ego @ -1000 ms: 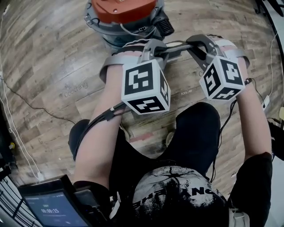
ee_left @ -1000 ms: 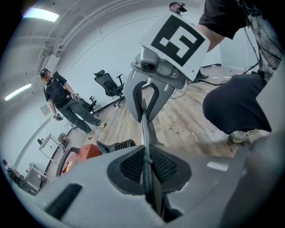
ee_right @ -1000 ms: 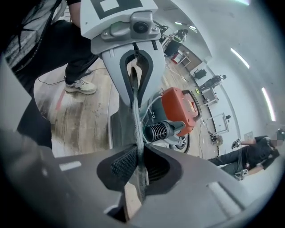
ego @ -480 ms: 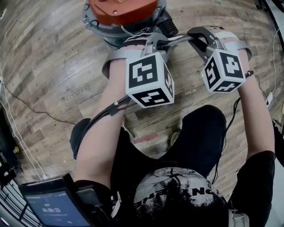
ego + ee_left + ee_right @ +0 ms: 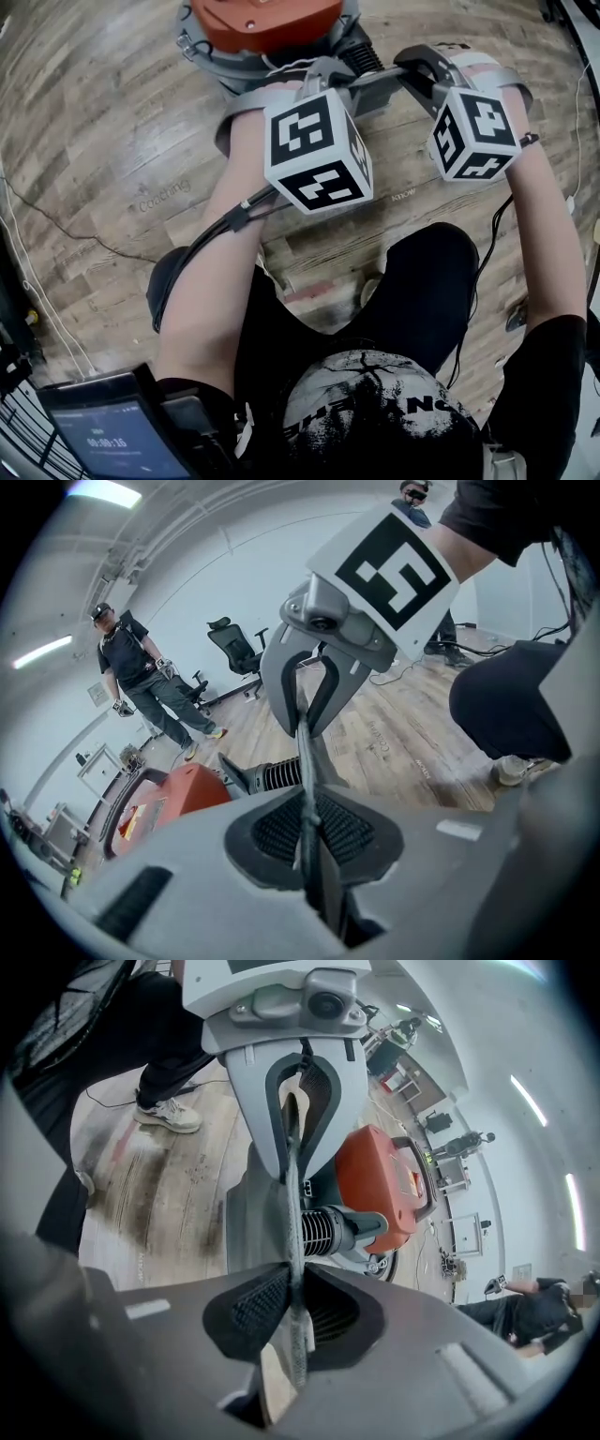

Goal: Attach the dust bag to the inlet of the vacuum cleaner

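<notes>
Holding the dust bag (image 5: 380,91) between two tongs
It stretches between left tongs (image 5: 307,841) and right tongs (image 5: 292,1321), each pinched narrow on it — just beside the vacuum cleaner (image 5: 258,19) on the floor (image 5: 112,141).

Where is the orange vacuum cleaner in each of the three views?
Head view: vacuum cleaner at the top edge, centre.
Left gripper view: lower left, behind the fingers.
Right gripper view: right of centre.
Shared landmark: its black ribbed inlet.
</notes>
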Demonstrator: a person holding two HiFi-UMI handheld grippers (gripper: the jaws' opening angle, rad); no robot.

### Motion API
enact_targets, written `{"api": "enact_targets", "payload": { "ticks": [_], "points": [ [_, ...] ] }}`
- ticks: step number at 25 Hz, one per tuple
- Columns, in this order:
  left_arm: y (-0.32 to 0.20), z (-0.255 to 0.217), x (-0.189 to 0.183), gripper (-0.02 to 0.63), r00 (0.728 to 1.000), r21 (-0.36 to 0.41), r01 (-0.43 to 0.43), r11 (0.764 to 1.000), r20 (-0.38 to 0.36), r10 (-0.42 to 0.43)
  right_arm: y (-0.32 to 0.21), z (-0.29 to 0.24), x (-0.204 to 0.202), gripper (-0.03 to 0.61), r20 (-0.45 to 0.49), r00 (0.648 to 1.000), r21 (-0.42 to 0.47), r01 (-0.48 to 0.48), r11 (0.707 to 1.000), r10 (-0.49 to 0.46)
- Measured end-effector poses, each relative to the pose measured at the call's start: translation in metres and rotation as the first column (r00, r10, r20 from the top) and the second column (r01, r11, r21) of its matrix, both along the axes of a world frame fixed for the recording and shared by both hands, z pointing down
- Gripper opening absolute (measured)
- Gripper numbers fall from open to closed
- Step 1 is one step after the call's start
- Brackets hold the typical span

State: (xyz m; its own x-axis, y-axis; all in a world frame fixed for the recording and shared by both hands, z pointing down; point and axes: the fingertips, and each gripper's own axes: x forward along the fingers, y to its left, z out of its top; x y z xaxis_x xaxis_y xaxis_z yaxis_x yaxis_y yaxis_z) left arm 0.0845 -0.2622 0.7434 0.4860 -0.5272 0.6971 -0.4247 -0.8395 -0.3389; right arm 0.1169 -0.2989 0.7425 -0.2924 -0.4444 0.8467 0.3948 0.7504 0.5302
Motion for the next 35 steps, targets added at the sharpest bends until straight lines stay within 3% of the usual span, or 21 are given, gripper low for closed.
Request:
{"api": "enact_targets", "payload": {
  "ticks": [10,18,27,35],
  "points": [
    [-0.009,-0.005,0.0,0.052,0.998,-0.012,0.037,0.999,-0.043,-0.038,-0.018,0.002,-0.008,0.061,-0.067,0.992,-0.021,0.107,0.994,-0.108],
    [-0.019,-0.012,-0.012,0.031,0.993,-0.068,0.065,0.996,-0.096,-0.071,-0.017,0.005,-0.007,0.064,-0.036,0.998,-0.055,0.041,0.998,-0.043],
    [-0.025,-0.01,-0.008,0.028,0.997,-0.123,0.03,0.992,-0.07,-0.039,-0.022,0.01,-0.004,0.054,-0.115,0.991,-0.136,0.053,0.989,-0.069],
    [-0.029,-0.018,-0.012,0.026,0.995,-0.124,0.041,0.991,-0.085,-0.051,-0.021,0.002,-0.005,0.057,-0.103,0.993,-0.085,0.048,0.995,-0.056]
  ]
}}
